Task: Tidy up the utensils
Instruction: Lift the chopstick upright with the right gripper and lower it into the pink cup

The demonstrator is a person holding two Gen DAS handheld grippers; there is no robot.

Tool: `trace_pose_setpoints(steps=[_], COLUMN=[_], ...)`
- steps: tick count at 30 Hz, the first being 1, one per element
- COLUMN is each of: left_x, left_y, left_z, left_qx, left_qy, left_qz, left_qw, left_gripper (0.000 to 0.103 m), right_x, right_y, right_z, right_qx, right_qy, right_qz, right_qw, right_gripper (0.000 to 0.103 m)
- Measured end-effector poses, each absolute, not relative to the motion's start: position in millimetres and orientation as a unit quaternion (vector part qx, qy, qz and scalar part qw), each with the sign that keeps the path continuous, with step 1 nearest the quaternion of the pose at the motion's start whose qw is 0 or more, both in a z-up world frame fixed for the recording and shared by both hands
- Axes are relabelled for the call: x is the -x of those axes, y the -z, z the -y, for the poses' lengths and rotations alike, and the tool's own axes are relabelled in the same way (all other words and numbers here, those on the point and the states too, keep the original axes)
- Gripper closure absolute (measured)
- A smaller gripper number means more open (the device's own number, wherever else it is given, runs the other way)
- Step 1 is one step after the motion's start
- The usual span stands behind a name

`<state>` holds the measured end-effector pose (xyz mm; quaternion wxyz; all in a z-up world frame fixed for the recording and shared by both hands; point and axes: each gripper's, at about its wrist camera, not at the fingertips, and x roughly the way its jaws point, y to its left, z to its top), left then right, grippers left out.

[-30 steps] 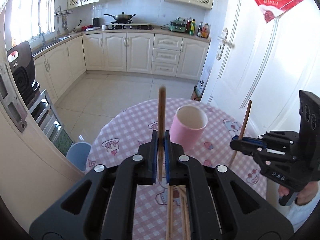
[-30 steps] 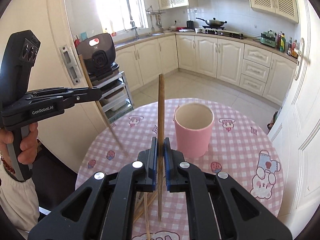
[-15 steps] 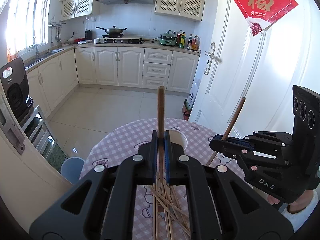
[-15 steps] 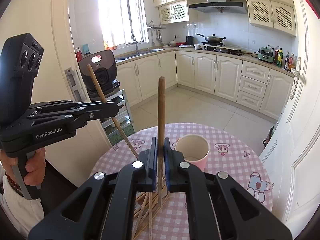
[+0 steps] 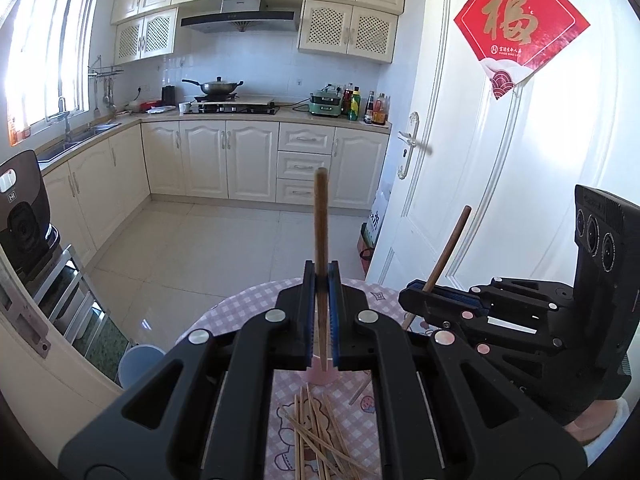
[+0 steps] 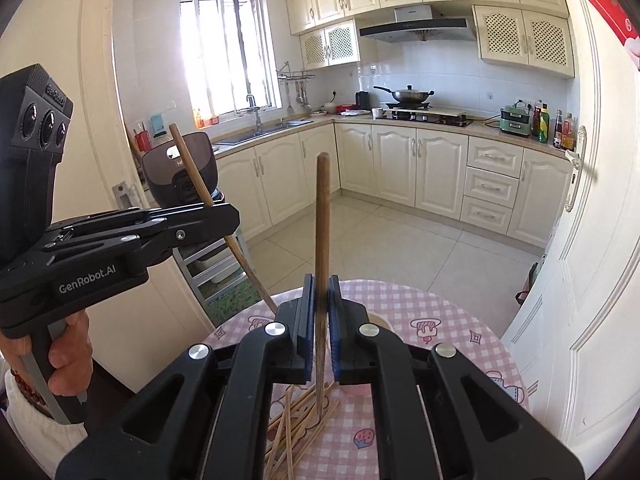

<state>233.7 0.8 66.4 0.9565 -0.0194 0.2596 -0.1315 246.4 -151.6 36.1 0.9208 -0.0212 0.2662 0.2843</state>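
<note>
In the left wrist view my left gripper is shut on a dark wooden chopstick that stands upright between the pads. To its right my right gripper holds a second chopstick that leans right. The right wrist view shows the right gripper shut on its upright chopstick, and the left gripper at the left with its slanted chopstick. Both hang above the pink cup, which is mostly hidden behind the jaws. A loose pile of chopsticks lies on the pink checked table.
A white door stands close on the right of the table. Left of it are a metal rack with a dark appliance and a pale blue stool. Tiled kitchen floor lies beyond.
Both grippers have risen with their chopsticks still gripped. The cup has sunk in both views and slid behind the jaws. The pile of chopsticks on the table has come into sight.
</note>
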Motion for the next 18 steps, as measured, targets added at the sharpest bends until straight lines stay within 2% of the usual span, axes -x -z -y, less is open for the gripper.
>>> trace_pose_setpoints(steps=[10,18], left_x=[-258.8,-270.6], left_y=[-68.2,-51.1], left_z=[-4.2,-0.5], left_qx=[0.048,0.043], left_qy=[0.135,0.123], left_qz=[-0.237,-0.244], left_qw=[0.961,0.961], left_gripper=[0.097,0.097], right_x=[-261.0,-262.4], right_y=[-38.9,-47.9], right_z=[162.9,168.0], right_qx=[0.004,-0.012], right_qy=[-0.255,-0.232], right_qz=[-0.246,-0.199], right_qw=[0.935,0.952], right_gripper=[0.098,0.098])
